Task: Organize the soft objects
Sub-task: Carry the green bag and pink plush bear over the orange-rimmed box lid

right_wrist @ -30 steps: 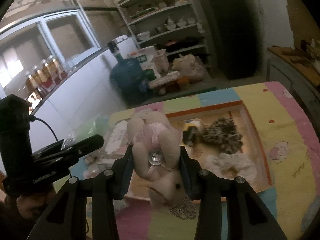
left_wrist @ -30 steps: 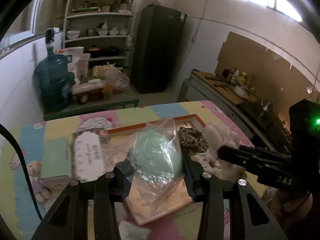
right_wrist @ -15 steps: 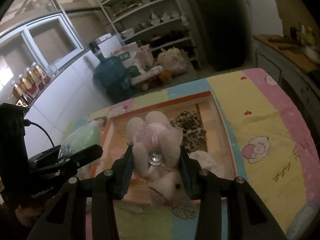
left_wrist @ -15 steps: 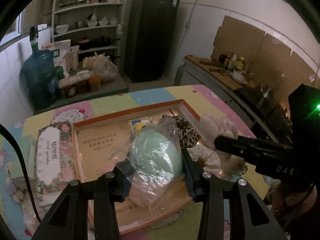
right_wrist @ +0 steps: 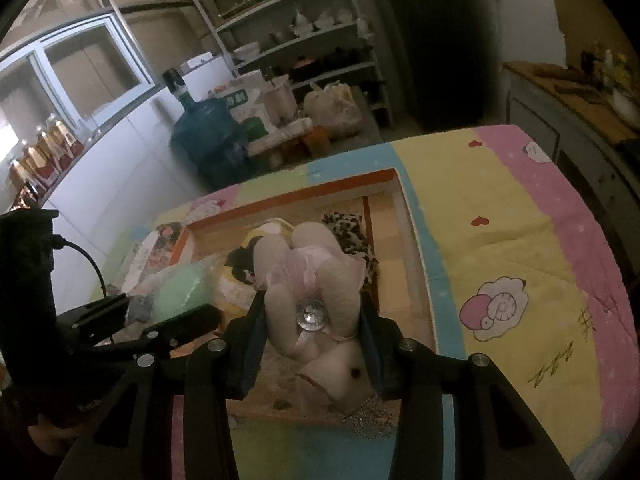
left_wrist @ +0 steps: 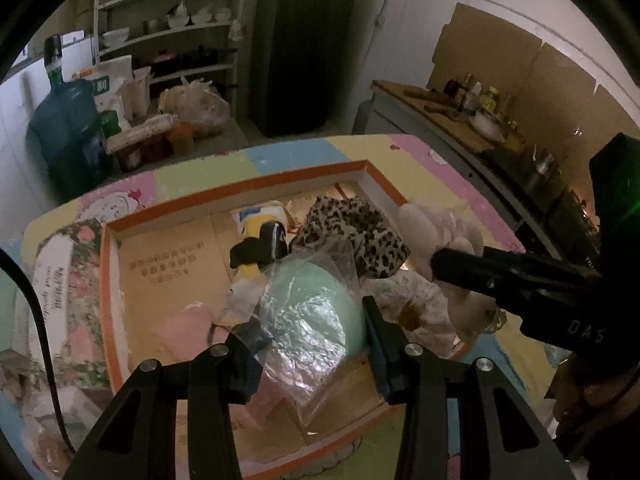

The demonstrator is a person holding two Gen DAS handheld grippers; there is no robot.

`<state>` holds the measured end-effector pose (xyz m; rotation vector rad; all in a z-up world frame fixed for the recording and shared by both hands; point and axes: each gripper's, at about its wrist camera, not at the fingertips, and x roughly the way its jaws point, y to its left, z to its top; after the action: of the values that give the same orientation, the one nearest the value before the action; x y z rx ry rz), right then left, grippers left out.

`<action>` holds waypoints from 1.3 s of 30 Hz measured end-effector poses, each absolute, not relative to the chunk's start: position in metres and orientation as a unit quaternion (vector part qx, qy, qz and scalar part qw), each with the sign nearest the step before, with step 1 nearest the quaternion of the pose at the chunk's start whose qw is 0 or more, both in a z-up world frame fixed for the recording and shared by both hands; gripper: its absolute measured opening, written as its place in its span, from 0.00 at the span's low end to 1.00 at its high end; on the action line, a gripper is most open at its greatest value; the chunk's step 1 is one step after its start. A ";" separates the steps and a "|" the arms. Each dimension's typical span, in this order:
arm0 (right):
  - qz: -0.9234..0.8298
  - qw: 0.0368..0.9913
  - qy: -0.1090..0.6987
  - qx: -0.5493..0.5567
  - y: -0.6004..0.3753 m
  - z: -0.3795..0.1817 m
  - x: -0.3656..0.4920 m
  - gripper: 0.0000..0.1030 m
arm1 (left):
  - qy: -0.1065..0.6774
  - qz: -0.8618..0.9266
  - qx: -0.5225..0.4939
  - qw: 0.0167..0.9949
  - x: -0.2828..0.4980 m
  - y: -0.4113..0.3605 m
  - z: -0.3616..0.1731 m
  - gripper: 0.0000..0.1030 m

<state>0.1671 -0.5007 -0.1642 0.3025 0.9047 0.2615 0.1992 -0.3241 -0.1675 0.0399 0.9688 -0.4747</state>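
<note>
Bagged green ball [left_wrist: 316,312] between left claw [left_wrist: 310,344] pads — gripped

The lower part of the green ball [left_wrist: 316,300] is veiled by its crinkled plastic bag [left_wrist: 304,344]. The plush toy [right_wrist: 316,292] is partly covered by the right claw [right_wrist: 312,316], and its head is cut by the fingers. A yellow-and-black soft thing [left_wrist: 260,248] in the tray [left_wrist: 240,188] is half hidden, possibly another toy. Print on the tray floor is too blurred to be read.
</note>
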 end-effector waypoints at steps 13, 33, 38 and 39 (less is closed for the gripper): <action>0.131 0.870 0.457 0.133 -0.499 -0.185 0.184 0.42 | 0.483 -0.232 0.014 0.844 0.211 -0.333 -0.194 0.43; 0.129 0.859 0.480 0.122 -0.491 -0.208 0.198 0.48 | 0.506 -0.234 0.010 0.830 0.222 -0.336 -0.215 0.44; 0.129 0.859 0.480 0.123 -0.490 -0.208 0.196 0.52 | 0.508 -0.237 0.009 0.828 0.223 -0.337 -0.215 0.48; 0.129 0.859 0.480 0.122 -0.490 -0.208 0.197 0.52 | 0.508 -0.237 0.011 0.828 0.222 -0.338 -0.214 0.49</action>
<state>0.1966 -0.4904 -0.2080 0.2568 1.0070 0.2711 0.2220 -0.3376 -0.2143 0.0224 1.0780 -0.5040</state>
